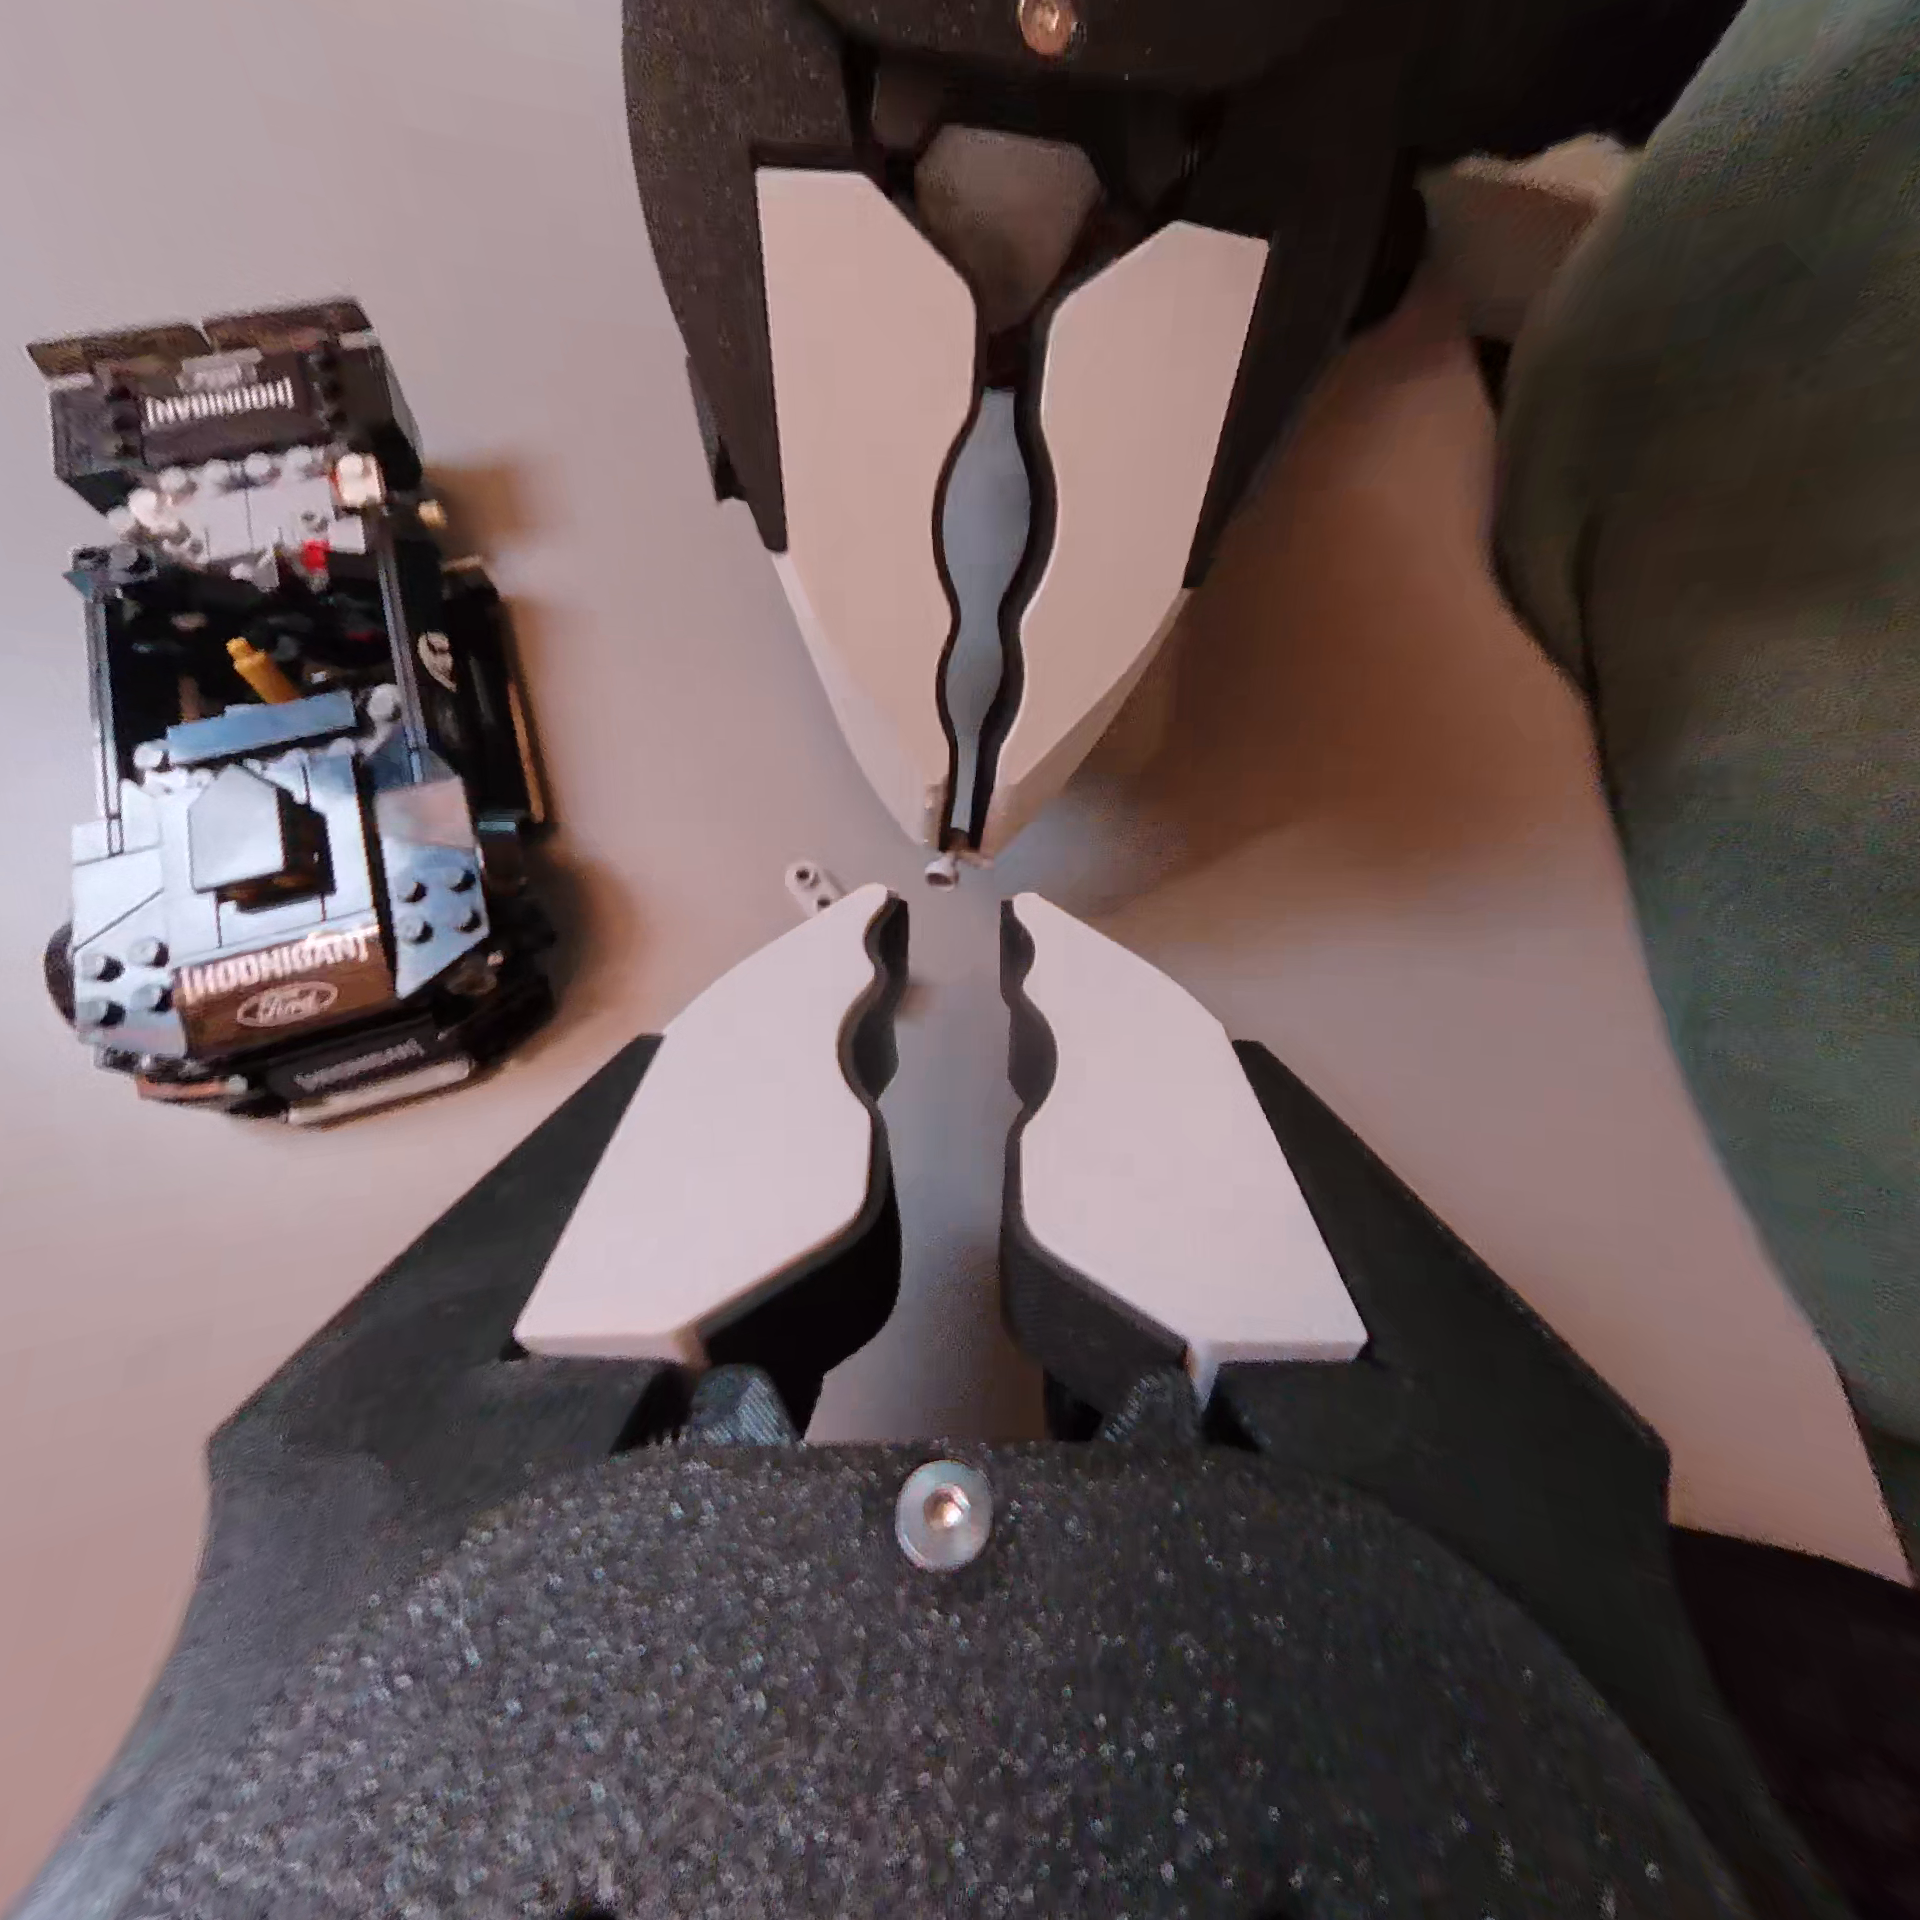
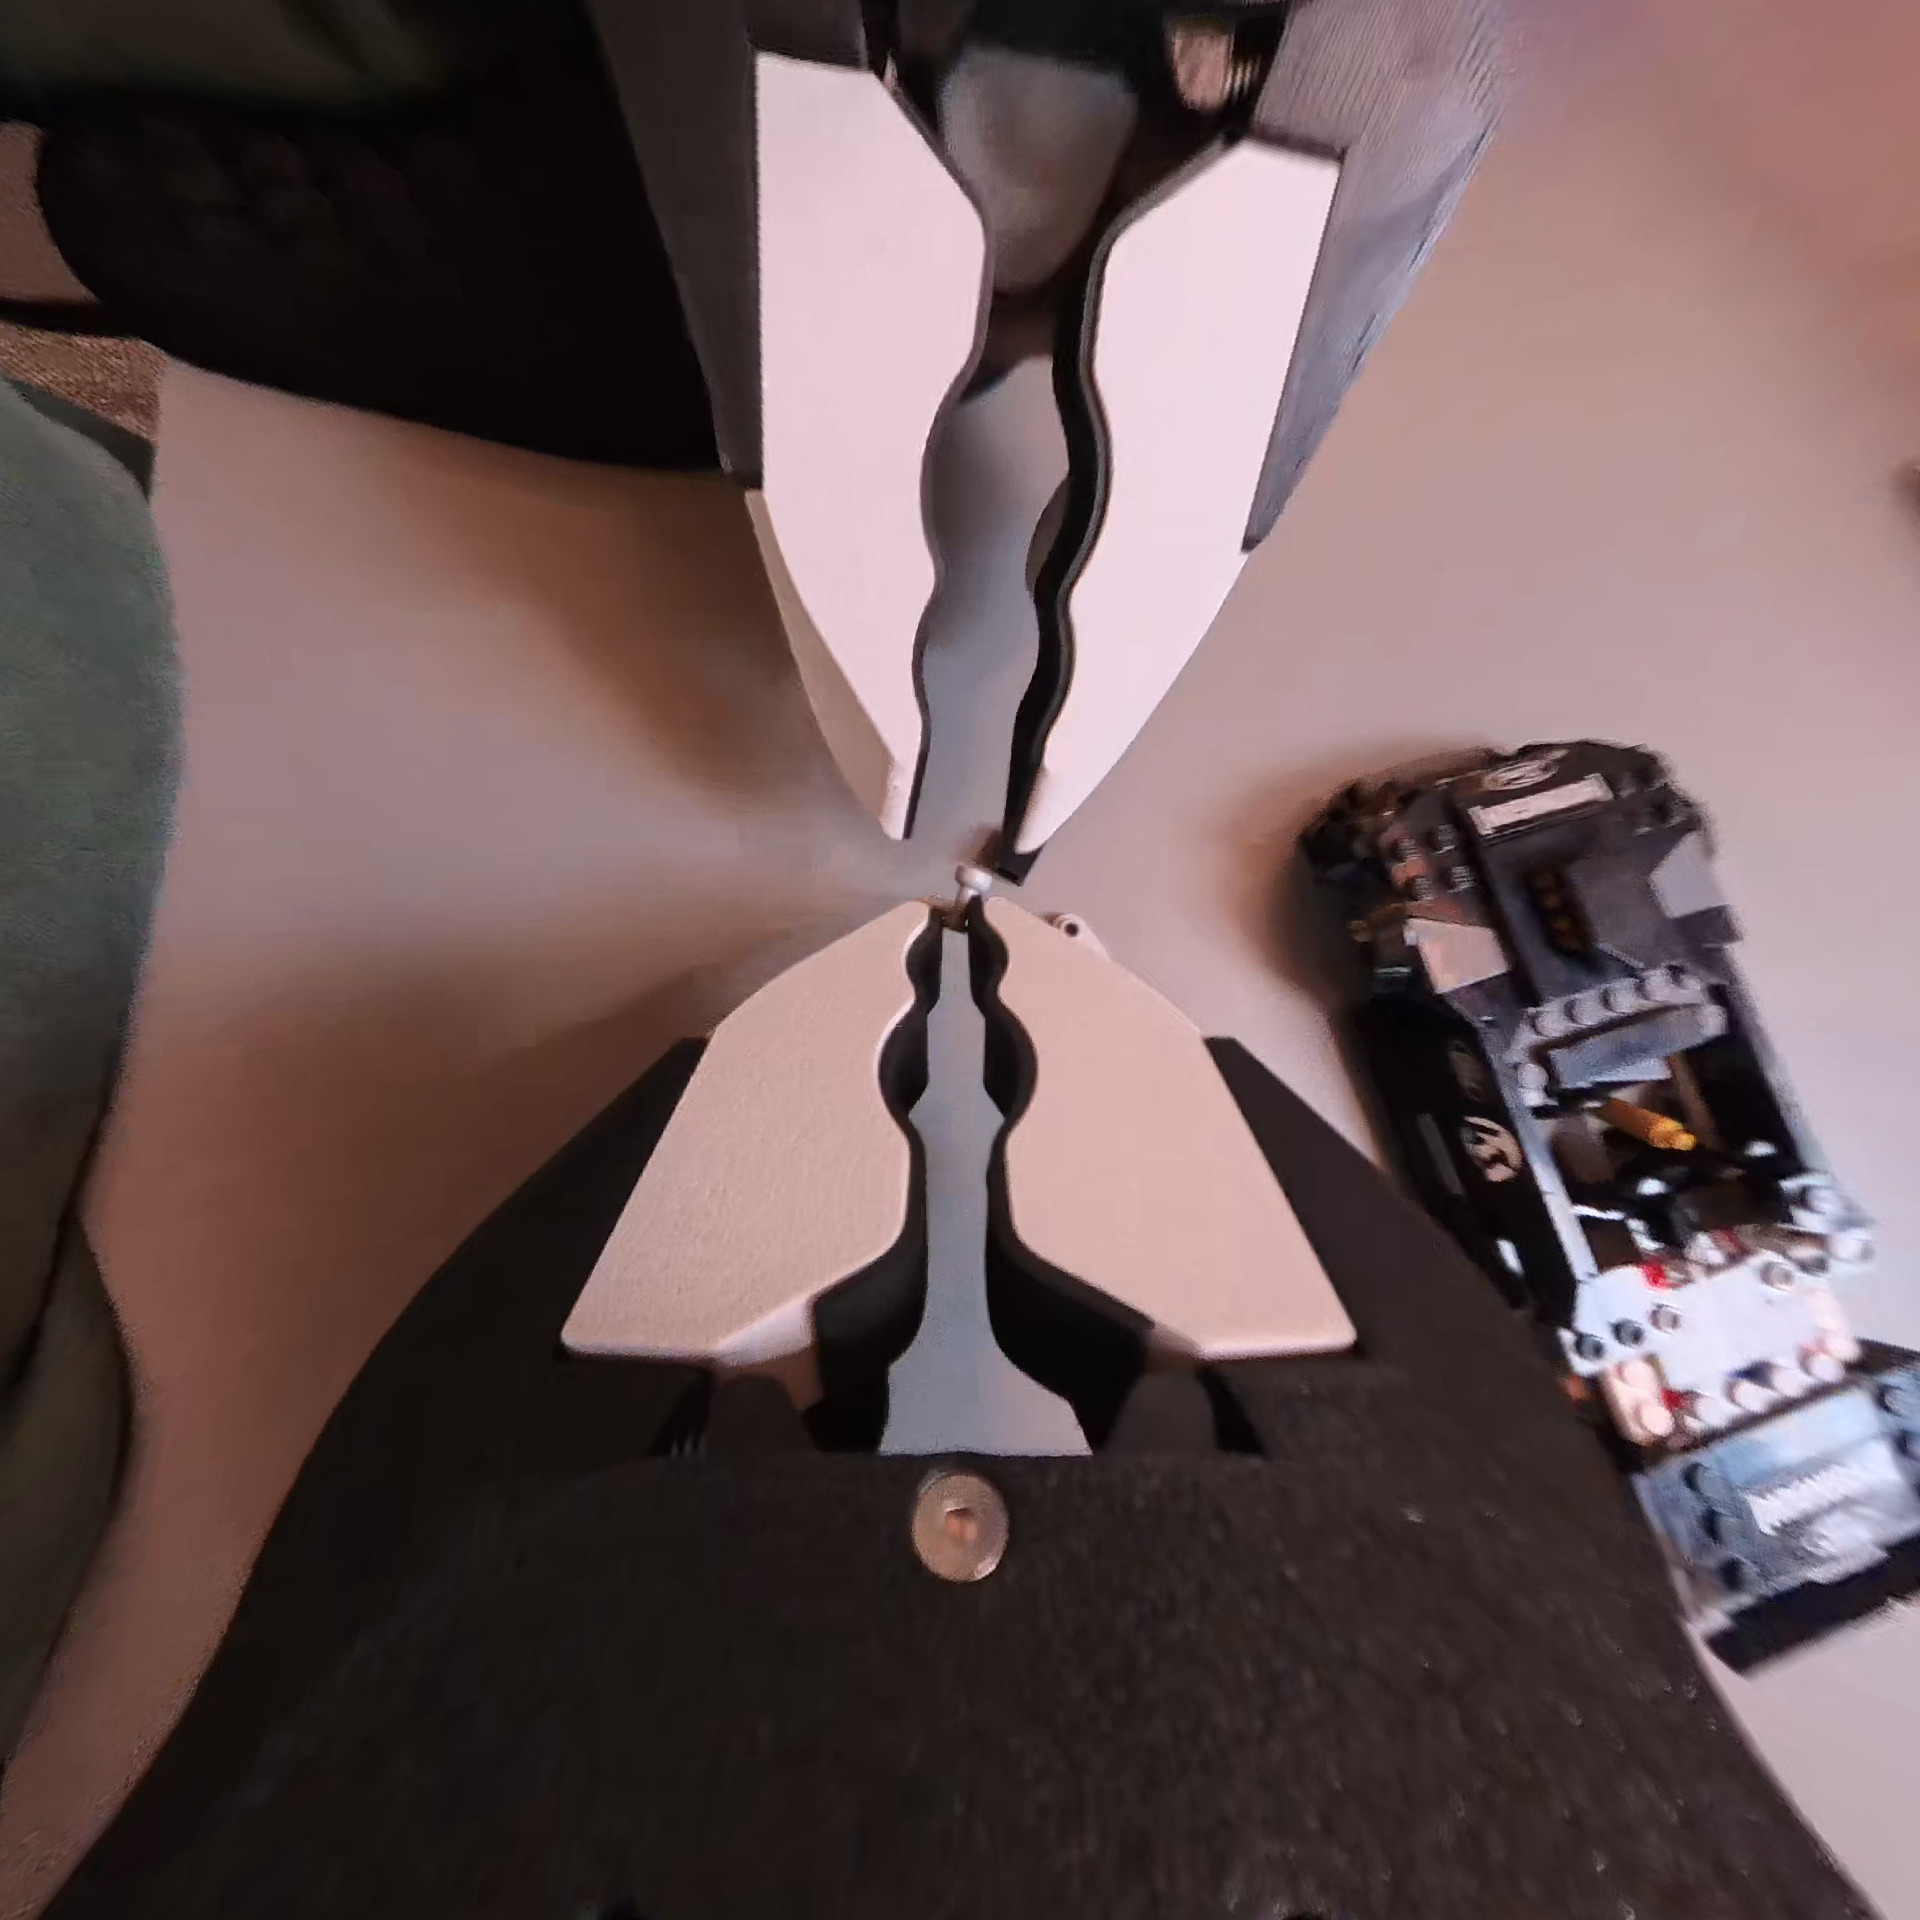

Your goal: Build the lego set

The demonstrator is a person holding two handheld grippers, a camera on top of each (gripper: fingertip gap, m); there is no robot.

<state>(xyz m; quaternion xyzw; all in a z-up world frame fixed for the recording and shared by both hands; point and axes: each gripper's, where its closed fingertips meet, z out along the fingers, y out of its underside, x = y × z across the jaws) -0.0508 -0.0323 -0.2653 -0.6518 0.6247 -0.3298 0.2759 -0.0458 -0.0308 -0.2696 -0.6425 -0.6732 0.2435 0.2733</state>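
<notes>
A black and grey lego car point(image 1: 281, 727) with an open cabin lies on the pale table, left of both grippers; it also shows in the right wrist view point(image 2: 1621, 1195). My right gripper point(image 2: 956, 920) is shut on a tiny grey lego piece point(image 2: 974, 883) that sticks out of its tips. In the left wrist view the right gripper point(image 1: 961, 831) points toward me with the piece point(image 1: 940, 871) at its tips. My left gripper point(image 1: 951, 904) is open, tip to tip with the right one, the piece just ahead of its gap. It also shows in the right wrist view point(image 2: 961, 836).
A second small grey lego piece point(image 1: 810, 883) lies on the table by my left gripper's left fingertip; it also shows in the right wrist view point(image 2: 1070, 923). A person's green sleeve point(image 1: 1714, 623) fills the right side. The pale table point(image 1: 312, 1351) runs on the car's side. The grippers are tip to tip, or close to it.
</notes>
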